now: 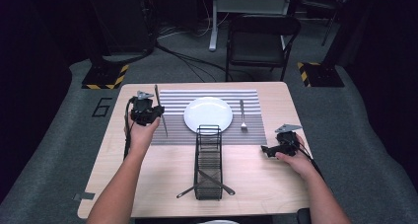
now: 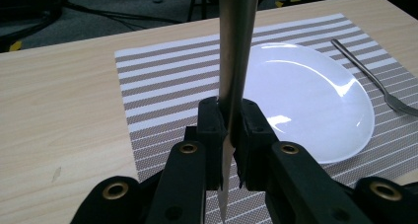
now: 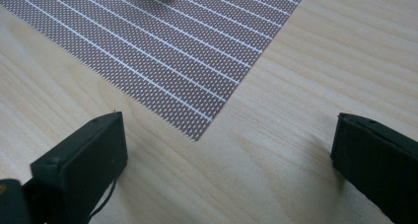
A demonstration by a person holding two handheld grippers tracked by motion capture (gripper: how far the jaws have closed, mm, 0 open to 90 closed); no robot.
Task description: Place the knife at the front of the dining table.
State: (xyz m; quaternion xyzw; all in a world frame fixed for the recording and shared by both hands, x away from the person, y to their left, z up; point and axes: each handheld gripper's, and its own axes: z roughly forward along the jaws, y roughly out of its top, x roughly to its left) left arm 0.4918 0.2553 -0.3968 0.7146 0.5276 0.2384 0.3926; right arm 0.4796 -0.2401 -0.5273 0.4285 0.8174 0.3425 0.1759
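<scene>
My left gripper [image 1: 154, 111] is shut on a table knife [image 1: 160, 110], held above the left part of the striped placemat [image 1: 172, 101]. In the left gripper view the knife [image 2: 236, 61] rises between the closed jaws of the left gripper [image 2: 230, 135], with the white plate [image 2: 315, 100] behind it. The plate [image 1: 208, 114] sits in the middle of the placemat. A fork [image 1: 242, 116] lies to its right. My right gripper [image 1: 266, 150] rests open low over the wooden table near the placemat's right corner [image 3: 197, 130], nothing between its jaws.
A black wire cutlery basket [image 1: 208, 162] lies on the table [image 1: 148, 174] in front of the plate, with utensils [image 1: 217, 183] sticking out near its front end. A folding chair [image 1: 261, 41] stands behind the table.
</scene>
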